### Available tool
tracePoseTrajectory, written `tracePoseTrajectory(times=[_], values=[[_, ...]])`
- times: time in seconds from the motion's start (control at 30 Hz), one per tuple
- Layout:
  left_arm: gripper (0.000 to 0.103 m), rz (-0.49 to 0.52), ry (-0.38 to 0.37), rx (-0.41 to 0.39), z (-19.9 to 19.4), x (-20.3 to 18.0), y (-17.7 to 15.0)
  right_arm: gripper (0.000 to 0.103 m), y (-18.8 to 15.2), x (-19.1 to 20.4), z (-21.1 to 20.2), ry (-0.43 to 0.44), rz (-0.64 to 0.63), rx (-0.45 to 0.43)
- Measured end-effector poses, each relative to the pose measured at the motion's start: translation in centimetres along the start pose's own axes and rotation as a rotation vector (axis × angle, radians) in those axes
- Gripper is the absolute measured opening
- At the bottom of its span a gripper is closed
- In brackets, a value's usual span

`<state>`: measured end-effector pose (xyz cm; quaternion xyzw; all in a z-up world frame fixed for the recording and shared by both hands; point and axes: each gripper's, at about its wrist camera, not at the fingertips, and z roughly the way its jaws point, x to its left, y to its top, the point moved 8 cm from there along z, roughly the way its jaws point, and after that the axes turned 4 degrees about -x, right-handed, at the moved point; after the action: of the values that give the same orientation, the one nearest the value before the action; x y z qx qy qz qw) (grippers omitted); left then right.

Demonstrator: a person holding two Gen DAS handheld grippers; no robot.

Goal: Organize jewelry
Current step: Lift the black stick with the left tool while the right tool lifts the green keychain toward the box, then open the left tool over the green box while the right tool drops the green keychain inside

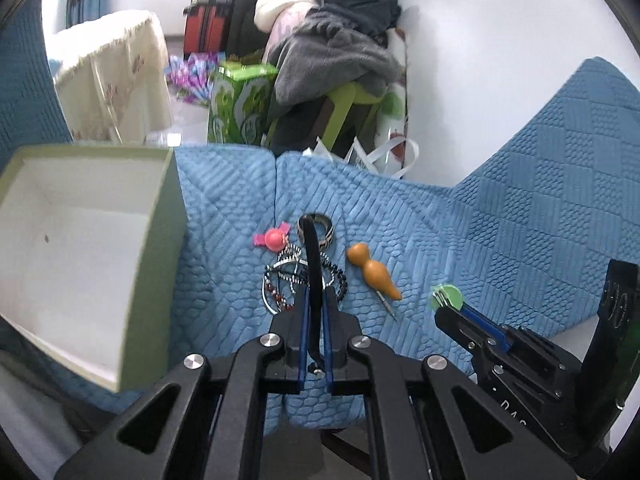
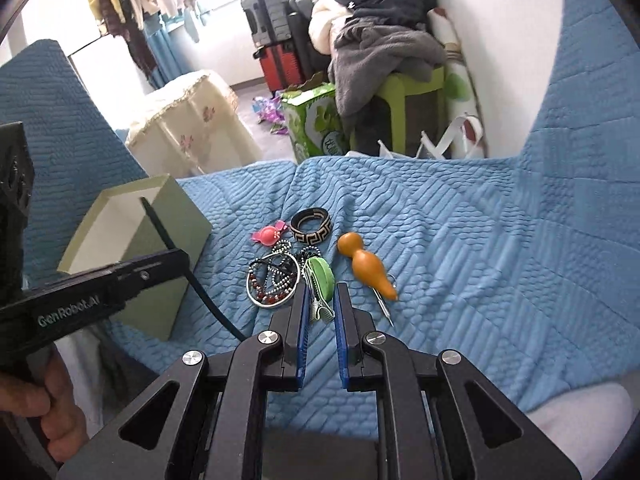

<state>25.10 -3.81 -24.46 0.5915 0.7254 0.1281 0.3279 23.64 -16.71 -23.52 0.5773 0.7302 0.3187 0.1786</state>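
On the blue quilted cover [image 1: 460,236] lie a pink hair clip [image 1: 274,239], a black-and-white patterned bangle [image 2: 311,227], an orange gourd charm [image 2: 366,266] and a tangle of beaded necklaces with a metal ring [image 2: 272,280]. My left gripper [image 1: 316,296] is shut on a curved black headband [image 1: 313,264] above the tangle. My right gripper [image 2: 320,292] is shut on a green hair clip [image 2: 322,278]; it also shows in the left wrist view [image 1: 448,298]. An open pale green box [image 1: 80,248] stands at the left.
Beyond the cover's far edge are a cream cloth-draped piece [image 2: 192,128], a green carton [image 2: 316,124], a green stool with piled clothes [image 2: 412,96], and suitcases [image 2: 276,56]. A white wall [image 1: 500,60] is at the right. A hand [image 2: 44,404] holds the left gripper.
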Motion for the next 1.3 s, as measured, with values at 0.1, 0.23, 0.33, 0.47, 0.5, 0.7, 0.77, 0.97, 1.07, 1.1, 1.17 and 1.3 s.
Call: tracePoseTrajectory(times=[0.1, 0.23, 0.33, 0.47, 0.5, 0.7, 0.77, 0.97, 1.07, 1.1, 1.17, 1.3], values=[[0.003, 0.018, -0.002, -0.031, -2.0, -0.5, 0.8, 0.010, 0.4, 0.1, -1.3, -0.018, 0.007, -0.016], [0.003, 0.038, -0.006, -0.059, -4.1, -1.0, 2.1, 0.010, 1.7, 0.4, -2.9, -0.040, 0.016, -0.042], [0.003, 0.046, -0.009, -0.082, -5.8, -1.2, 3.5, 0.010, 3.6, 1.3, -4.3, -0.051, 0.007, -0.076], [0.003, 0.076, 0.000, -0.125, -8.5, -1.2, 5.9, 0.010, 5.7, 2.3, -5.7, -0.057, -0.002, -0.107], [0.004, 0.082, 0.002, -0.136, -9.2, -1.1, 6.4, 0.010, 6.4, 2.7, -6.2, -0.057, -0.003, -0.117], [0.004, 0.106, 0.039, -0.211, -13.3, 0.5, 10.1, 0.010, 10.2, 5.3, -7.8, -0.025, -0.004, -0.164], [0.004, 0.100, 0.047, -0.237, -14.5, 1.5, 11.4, 0.010, 12.1, 7.2, -8.5, -0.012, -0.031, -0.198], [0.004, 0.090, 0.107, -0.307, -17.9, 5.3, 14.0, 0.010, 15.2, 12.5, -9.2, 0.032, -0.083, -0.258], [0.004, 0.074, 0.133, -0.321, -18.9, 8.0, 14.9, 0.010, 15.3, 15.0, -8.3, 0.056, -0.105, -0.263], [0.004, 0.069, 0.137, -0.323, -19.0, 8.7, 14.9, 0.010, 15.1, 15.6, -7.8, 0.062, -0.111, -0.258], [0.004, 0.060, 0.149, -0.318, -18.9, 10.4, 14.8, 0.010, 14.4, 16.8, -6.6, 0.076, -0.123, -0.239], [0.004, 0.036, 0.160, -0.279, -17.0, 13.6, 13.7, 0.010, 11.7, 19.2, -3.2, 0.103, -0.154, -0.165]])
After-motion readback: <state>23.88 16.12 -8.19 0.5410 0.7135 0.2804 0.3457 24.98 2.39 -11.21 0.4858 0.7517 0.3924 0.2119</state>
